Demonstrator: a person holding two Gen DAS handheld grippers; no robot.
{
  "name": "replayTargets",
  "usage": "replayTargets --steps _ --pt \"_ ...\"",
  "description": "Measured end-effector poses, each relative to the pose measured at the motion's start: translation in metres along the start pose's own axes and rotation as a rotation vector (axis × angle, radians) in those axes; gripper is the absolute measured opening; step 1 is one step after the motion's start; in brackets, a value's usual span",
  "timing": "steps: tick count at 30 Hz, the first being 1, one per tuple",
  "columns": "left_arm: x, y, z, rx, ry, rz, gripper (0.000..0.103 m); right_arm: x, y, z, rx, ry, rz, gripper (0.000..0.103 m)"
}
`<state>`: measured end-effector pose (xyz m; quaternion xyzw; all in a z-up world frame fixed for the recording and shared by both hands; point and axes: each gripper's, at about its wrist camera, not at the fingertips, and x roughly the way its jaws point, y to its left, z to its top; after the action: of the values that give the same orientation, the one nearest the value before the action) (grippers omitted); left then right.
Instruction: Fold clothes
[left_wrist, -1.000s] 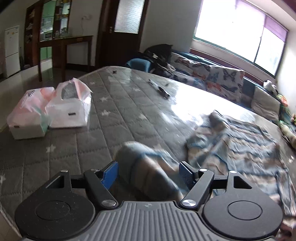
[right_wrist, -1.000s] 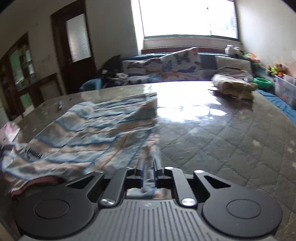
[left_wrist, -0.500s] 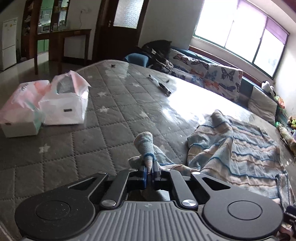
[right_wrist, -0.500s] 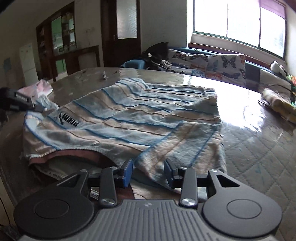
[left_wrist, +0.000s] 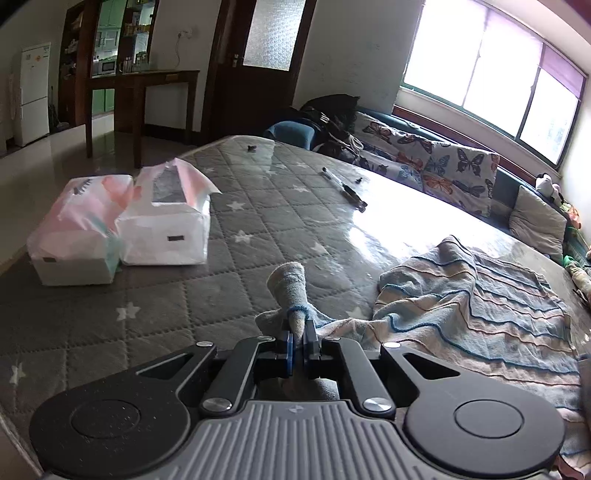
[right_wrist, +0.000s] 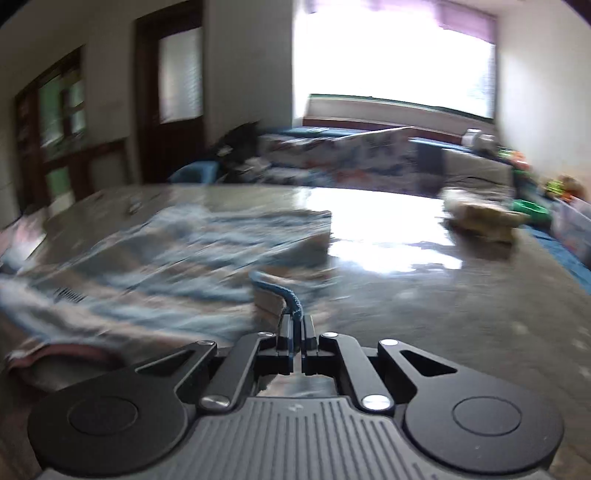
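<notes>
A blue and beige striped shirt (left_wrist: 480, 306) lies spread on the grey quilted surface (left_wrist: 184, 295), to the right in the left wrist view. My left gripper (left_wrist: 298, 338) is shut on the shirt's sleeve (left_wrist: 290, 286), whose cuff sticks up between the fingers. In the blurred right wrist view the shirt (right_wrist: 166, 258) lies ahead and to the left. My right gripper (right_wrist: 296, 332) is shut on a blue-trimmed edge of the shirt (right_wrist: 291, 301).
Two white tissue packs (left_wrist: 122, 229) stand at the left of the surface. A dark pen-like object (left_wrist: 351, 192) lies farther back. A butterfly-print sofa (left_wrist: 443, 166) runs along the far side under the window. A folded yellowish cloth (right_wrist: 480, 218) lies at the far right.
My right gripper was open half a second ago and has shut on the shirt's edge while swinging right. My left gripper, open a second ago, stays shut on the sleeve.
</notes>
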<state>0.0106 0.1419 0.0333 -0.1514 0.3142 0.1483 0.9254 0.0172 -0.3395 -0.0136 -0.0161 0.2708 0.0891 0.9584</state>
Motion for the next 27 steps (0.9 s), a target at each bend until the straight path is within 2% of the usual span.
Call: replayTargets --steps 4,7,12,13,14,15,16,17,19,23,27 --pt "-0.003 0.006 -0.002 0.001 0.008 0.018 0.006 -0.008 -0.041 -0.003 0.104 -0.004 -0.117 0.003" --pt "-0.001 0.009 -0.006 -0.002 0.033 0.032 0.006 -0.007 -0.068 -0.014 0.186 0.031 -0.189 0.003" --pt "-0.001 0.01 -0.007 0.002 0.049 0.052 0.016 0.004 -0.088 -0.033 0.269 0.112 -0.226 0.006" --pt "-0.003 0.008 -0.006 0.011 0.042 0.06 0.023 0.005 -0.088 -0.034 0.266 0.118 -0.235 0.008" --pt "-0.004 0.008 -0.004 0.02 0.033 0.072 0.037 0.005 -0.087 -0.033 0.258 0.113 -0.236 0.009" --pt "-0.006 0.007 -0.002 0.026 0.02 0.085 0.045 0.004 -0.086 -0.032 0.25 0.108 -0.237 0.009" --pt "-0.009 0.007 -0.001 0.032 0.008 0.098 0.053 0.004 -0.085 -0.03 0.24 0.101 -0.236 0.009" --pt "-0.011 0.005 0.001 0.04 -0.003 0.098 0.053 0.002 -0.082 -0.027 0.221 0.091 -0.229 0.012" --pt "-0.017 0.002 0.003 0.053 -0.022 0.091 0.053 0.002 -0.071 -0.019 0.18 0.071 -0.194 0.025" --pt "-0.022 -0.014 0.006 0.089 -0.036 0.036 0.054 0.013 -0.046 -0.007 0.121 0.058 -0.099 0.027" --pt "-0.013 -0.039 0.003 0.135 -0.007 -0.031 0.055 0.034 -0.026 -0.002 0.076 0.078 -0.005 0.032"
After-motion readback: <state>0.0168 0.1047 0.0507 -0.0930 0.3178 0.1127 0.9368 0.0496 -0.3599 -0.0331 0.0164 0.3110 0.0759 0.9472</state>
